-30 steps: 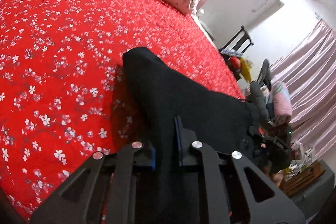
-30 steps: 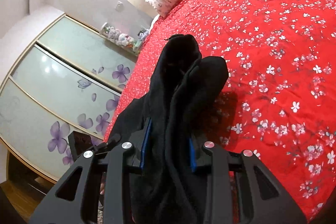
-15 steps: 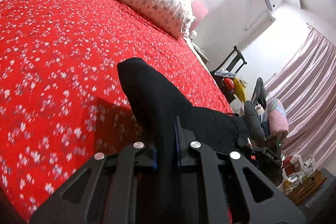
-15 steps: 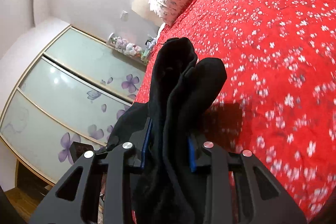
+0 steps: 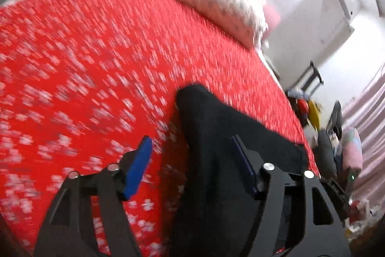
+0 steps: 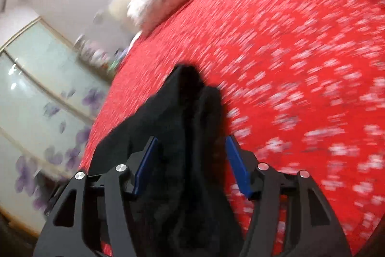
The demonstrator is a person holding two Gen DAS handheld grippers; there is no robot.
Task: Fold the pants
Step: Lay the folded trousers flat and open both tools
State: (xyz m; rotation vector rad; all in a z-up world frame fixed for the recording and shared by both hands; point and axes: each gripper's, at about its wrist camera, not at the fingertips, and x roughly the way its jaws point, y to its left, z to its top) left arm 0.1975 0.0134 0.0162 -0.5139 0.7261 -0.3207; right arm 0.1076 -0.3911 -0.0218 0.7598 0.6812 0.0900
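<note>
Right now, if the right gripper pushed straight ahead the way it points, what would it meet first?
The black pants: the bunched fabric lies between the opening jaws of the right gripper, then the red bedspread beyond, though depth is unclear.

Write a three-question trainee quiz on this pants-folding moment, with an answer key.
1. True or false: the left gripper is clamped tight on the black pants.
2. What do the pants lie on? A) a wooden floor B) a red flowered bedspread C) a chair
3. What sits between the blue pads of the right gripper?

Key
1. False: its jaws are opening, with a gap between the left pad and the cloth.
2. B
3. A bunched fold of the black pants, with the jaws opening off it.
</note>
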